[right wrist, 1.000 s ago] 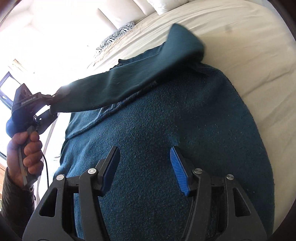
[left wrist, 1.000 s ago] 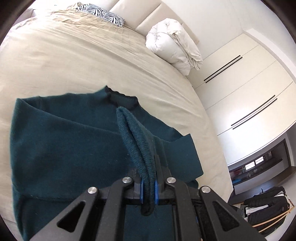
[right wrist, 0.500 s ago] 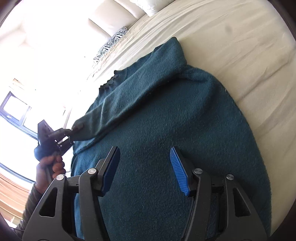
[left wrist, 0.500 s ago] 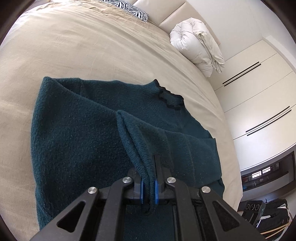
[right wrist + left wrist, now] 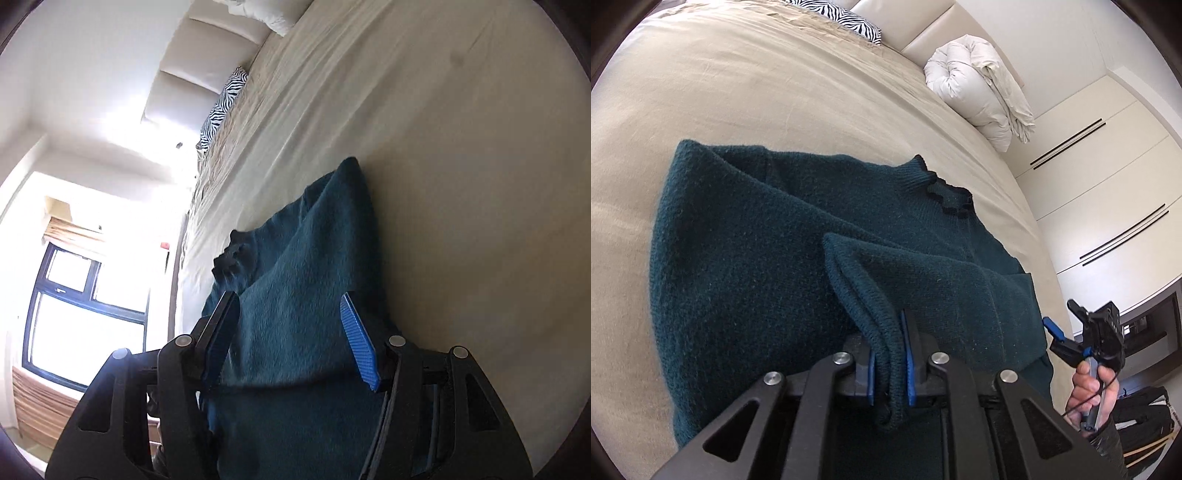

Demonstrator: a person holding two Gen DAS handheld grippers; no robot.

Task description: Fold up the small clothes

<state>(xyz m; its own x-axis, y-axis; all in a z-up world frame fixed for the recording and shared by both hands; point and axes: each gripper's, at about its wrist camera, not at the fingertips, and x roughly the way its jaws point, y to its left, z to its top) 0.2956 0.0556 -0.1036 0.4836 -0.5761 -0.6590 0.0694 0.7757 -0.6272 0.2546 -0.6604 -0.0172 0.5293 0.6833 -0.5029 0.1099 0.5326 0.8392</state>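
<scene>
Left gripper [image 5: 889, 363]: jaws clamped on sleeve cuff [image 5: 866, 314] of teal sweater [image 5: 746, 266], spread on bed [image 5: 757, 92]. Right gripper [image 5: 291, 339]: jaws held wide apart, nothing gripped.

A wide bed covered in a beige, lightly creased sheet [image 5: 775, 92] carries a dark teal knitted sweater [image 5: 746, 266] lying flat near its edge, a zebra-striped pillow [image 5: 842, 18] at the headboard end, and 1 rolled white duvet [image 5: 979, 85] beside it.
</scene>
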